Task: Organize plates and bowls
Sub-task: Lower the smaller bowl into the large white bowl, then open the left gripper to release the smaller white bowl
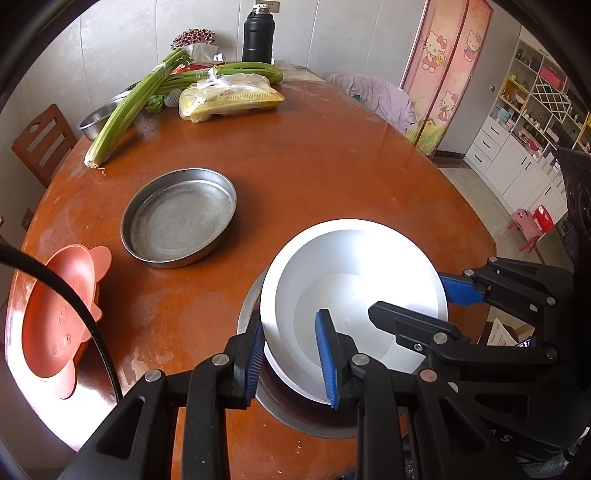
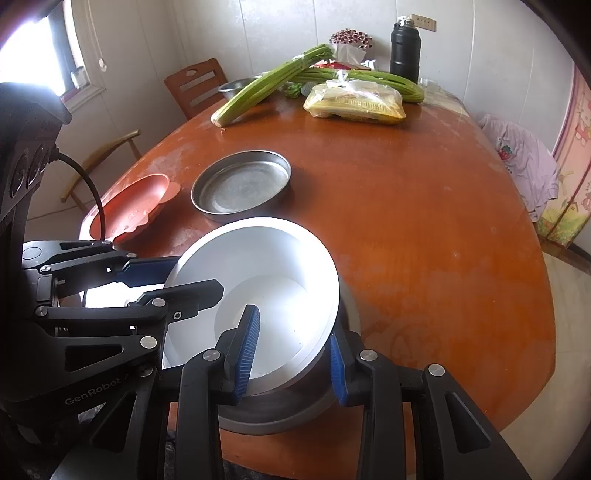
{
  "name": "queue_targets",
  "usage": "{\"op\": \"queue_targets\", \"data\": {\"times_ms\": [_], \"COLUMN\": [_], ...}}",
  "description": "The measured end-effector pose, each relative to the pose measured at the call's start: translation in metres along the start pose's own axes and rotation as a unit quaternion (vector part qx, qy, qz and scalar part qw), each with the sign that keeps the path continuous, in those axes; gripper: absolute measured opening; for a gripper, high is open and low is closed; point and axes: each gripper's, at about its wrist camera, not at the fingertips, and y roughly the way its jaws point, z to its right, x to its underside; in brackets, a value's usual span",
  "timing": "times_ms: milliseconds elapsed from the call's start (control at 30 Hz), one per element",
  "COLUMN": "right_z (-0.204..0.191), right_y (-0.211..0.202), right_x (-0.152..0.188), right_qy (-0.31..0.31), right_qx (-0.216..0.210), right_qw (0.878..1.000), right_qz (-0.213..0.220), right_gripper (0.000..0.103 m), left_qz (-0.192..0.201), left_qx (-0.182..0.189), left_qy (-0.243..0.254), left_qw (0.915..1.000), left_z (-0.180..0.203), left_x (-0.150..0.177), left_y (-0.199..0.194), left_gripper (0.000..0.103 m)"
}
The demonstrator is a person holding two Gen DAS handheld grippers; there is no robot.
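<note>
We hold the left gripper (image 1: 291, 358) angled steeply down over the near edge of the table, its jaws narrowed onto the left side of the white bowl (image 1: 351, 295): one blue pad lies against the outer wall, the other inside the bowl. The right gripper (image 2: 293, 358) comes in at the same steep slant and clamps the opposite side of the same bowl the same way, one pad inside, one outside against the rim. In each wrist view the other gripper shows at the far side of the bowl, so the two tools face each other across it.

The white bowl sits tilted, in or just above a wider grey metal dish (image 2: 280, 417) at the near edge of the round wooden table (image 2: 424, 221); whether the two touch we cannot tell. Beyond, an empty round steel pan (image 1: 179, 218) stands on the tabletop, with an orange bear-shaped plate (image 1: 59, 317) to its left, near the table's edge. At the far side lie celery stalks (image 1: 129, 107), a bagged packet of food (image 1: 229, 98), a steel basin (image 1: 98, 118), a tissue box (image 2: 349, 53) and a black flask (image 1: 258, 33).
</note>
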Motion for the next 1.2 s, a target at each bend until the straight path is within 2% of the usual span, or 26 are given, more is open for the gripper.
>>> {"op": "queue_targets", "data": {"times_ms": [1200], "right_z": [0.0012], "right_y": [0.0090], "right_x": [-0.0023], "right_qy": [0.003], "right_qx": [0.008], "right_qw": [1.000], "right_qz": [-0.004], "right_gripper": [0.037], "left_qz": [0.003], "left_qx": [0.003], "left_qy": [-0.001], "left_qw": [1.0000], "left_z": [-0.0063], "left_x": [-0.0012], "left_y": [0.0044], "left_gripper": [0.028]}}
